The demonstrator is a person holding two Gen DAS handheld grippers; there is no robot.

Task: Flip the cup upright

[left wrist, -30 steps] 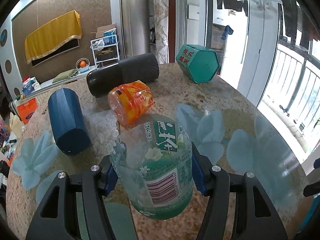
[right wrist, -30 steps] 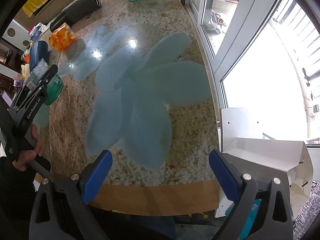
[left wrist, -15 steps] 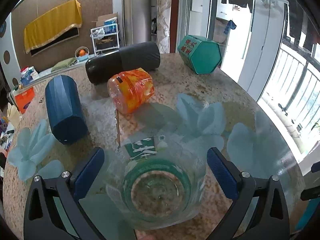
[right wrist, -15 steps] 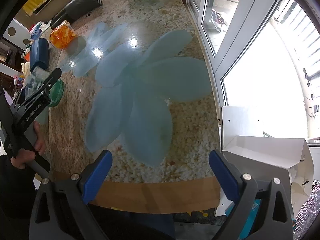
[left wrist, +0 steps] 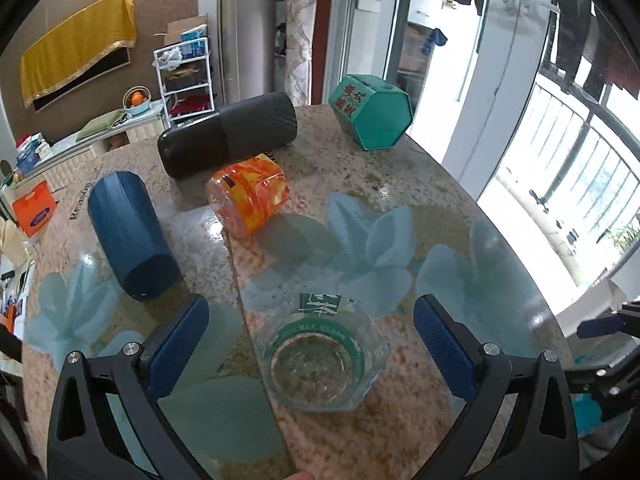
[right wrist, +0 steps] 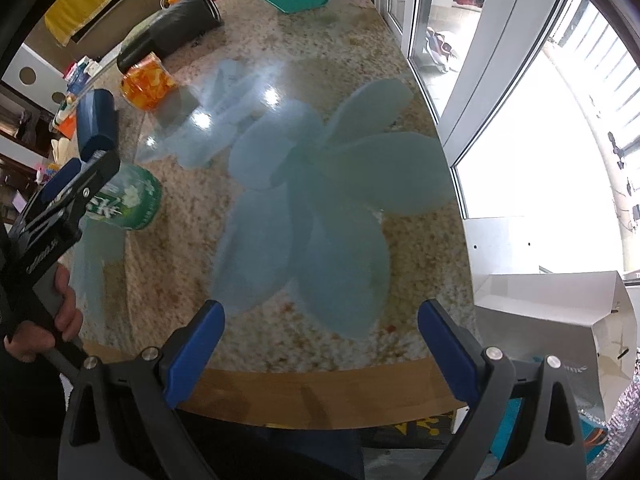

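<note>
**Cup standing upright on table, both grippers spread and holding nothing**

Left gripper [left wrist: 312,344]: fingers spread wide, blue pads clear of the cup on either side. Nothing is held. In the right wrist view the same gripper [right wrist: 86,178] appears at the left edge, gripped by the person's hand [right wrist: 48,328], with its tips just beside the cup.

Cup [left wrist: 322,354]: a clear plastic cup with a green printed label. It stands upright on the table, mouth up, between the left gripper's open fingers and touching neither pad. The left wrist view looks down into it, and the base is visible through the opening. In the right wrist view the cup [right wrist: 132,200] stands near the table's left side, partly hidden by the left gripper.

Right gripper [right wrist: 320,344]: fingers parted wide, empty, positioned over the near wooden edge of the table and well apart from the cup.

Table [left wrist: 400,168]: speckled stone-pattern top with pale blue flower motifs.

Other items, all lying on their sides beyond the cup:
- orange container [left wrist: 248,198], nearest the cup;
- dark blue container [left wrist: 130,236], to its left;
- black cylinder [left wrist: 228,134], just behind the orange container;
- green hexagonal box [left wrist: 372,112], near the far edge by the window.

An open white cardboard box [right wrist: 552,312] sits off the table to the right.
</note>
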